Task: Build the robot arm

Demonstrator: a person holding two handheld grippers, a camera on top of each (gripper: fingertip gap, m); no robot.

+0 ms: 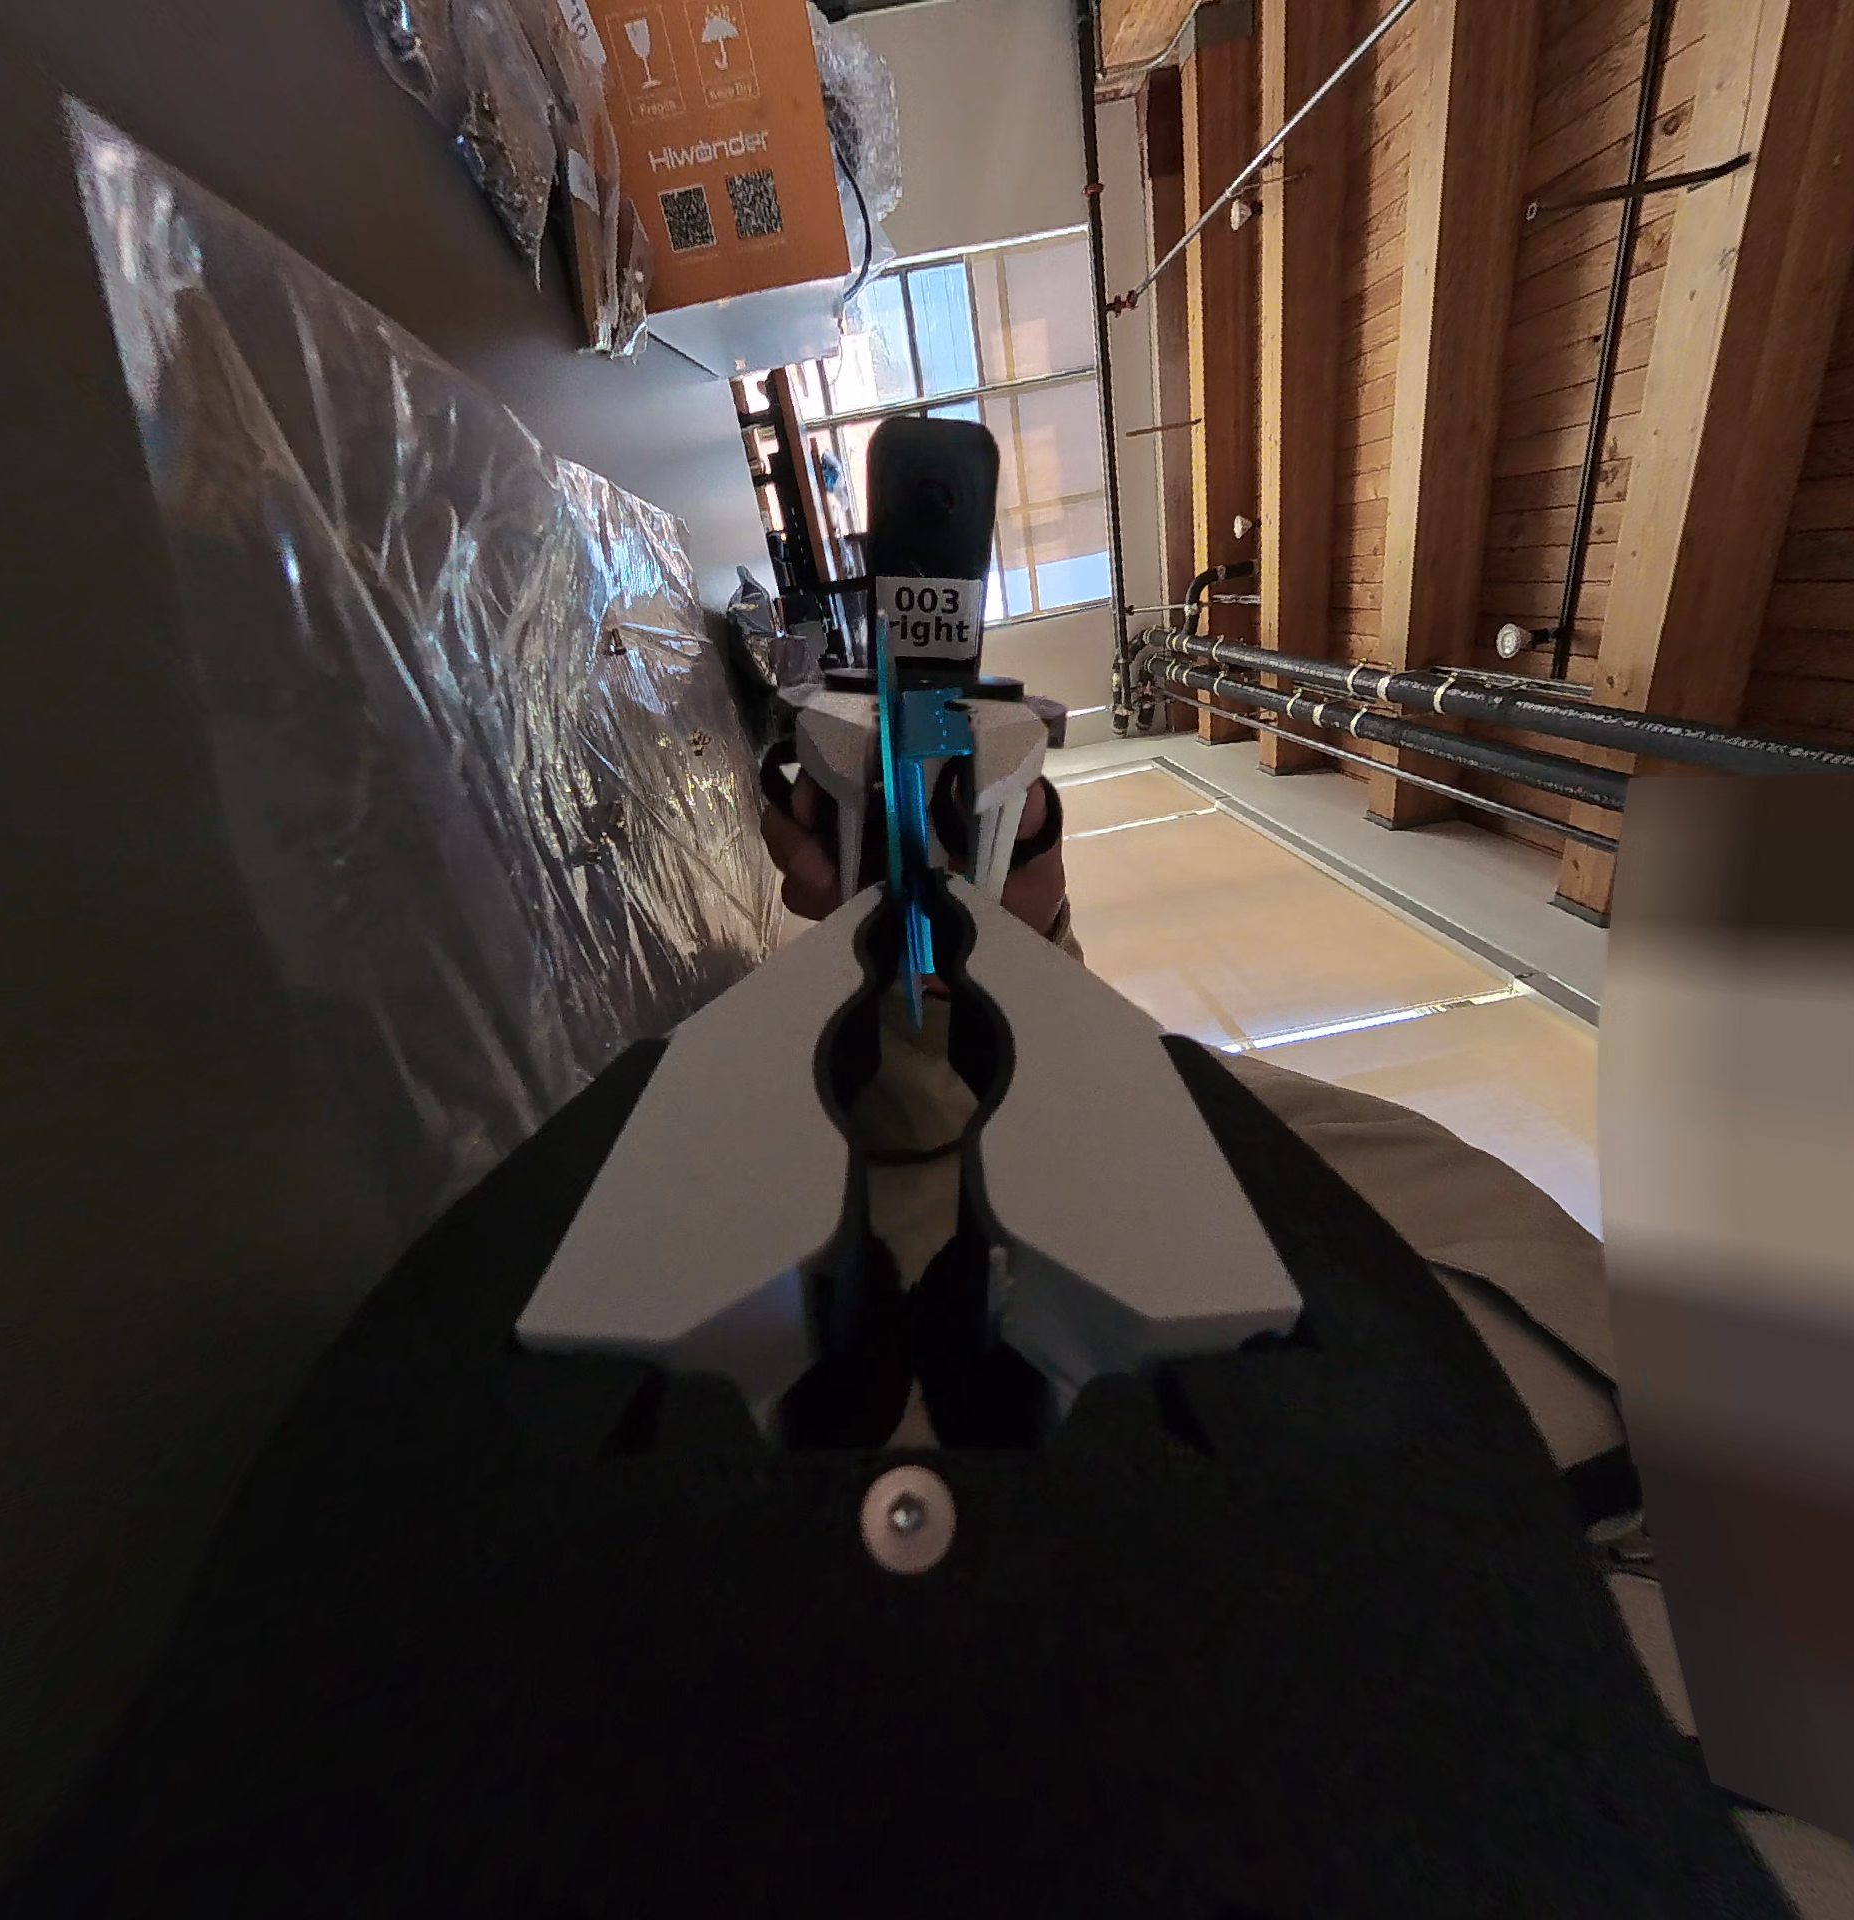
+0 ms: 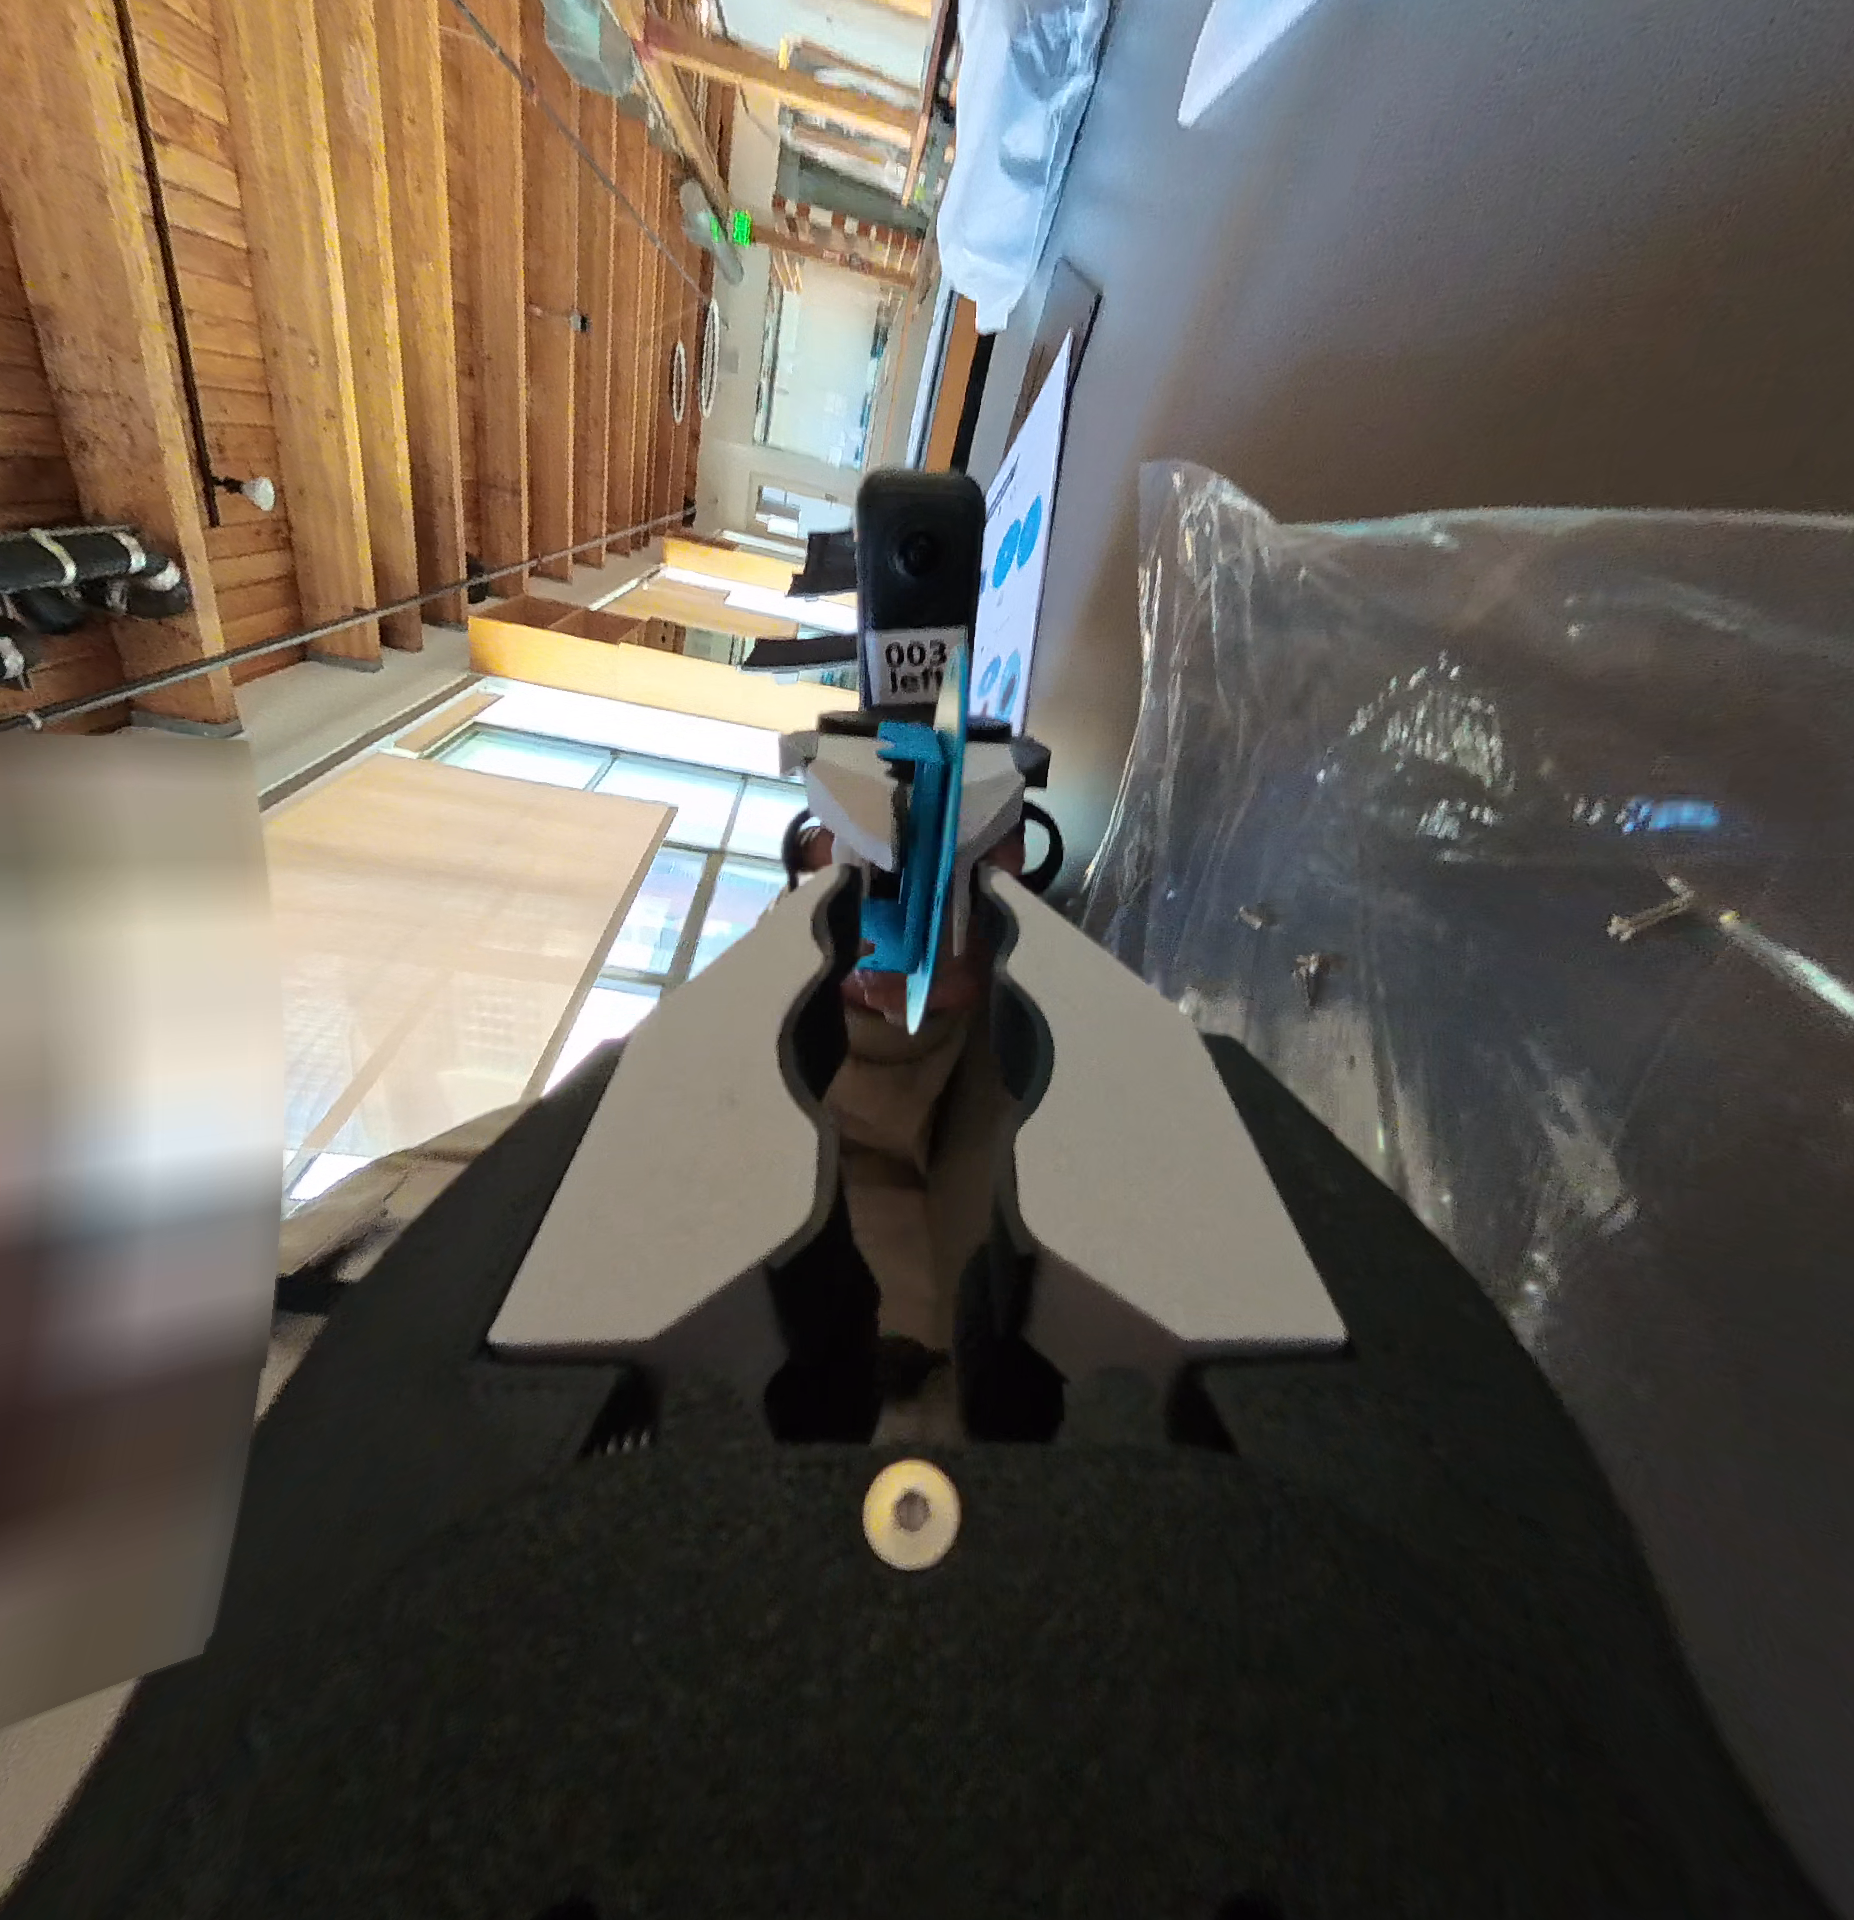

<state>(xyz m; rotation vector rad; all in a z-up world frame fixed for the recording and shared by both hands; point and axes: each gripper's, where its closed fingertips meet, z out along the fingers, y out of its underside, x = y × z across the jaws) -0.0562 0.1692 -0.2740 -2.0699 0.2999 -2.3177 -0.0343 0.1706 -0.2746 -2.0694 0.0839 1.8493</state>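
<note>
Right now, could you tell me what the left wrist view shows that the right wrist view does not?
Only the left wrist view shows an orange cardboard box and black insulated pipes along the timber wall. Only the right wrist view shows a white sheet with blue circles and loose screws inside the clear plastic bag. Both show the two claws facing each other, the left claw and right claw shut on blue metal parts, with wooden beams behind.

Two grippers face each other: the left gripper (image 1: pixel 915 914) and the right gripper (image 2: pixel 915 914). Two blue metal pieces sit between their jaws, a thin plate (image 2: pixel 938 831) and a bracket (image 2: pixel 887 930). One orange cardboard box (image 1: pixel 725 145). Two black pipes (image 1: pixel 1422 707) run along the wooden wall.
</note>
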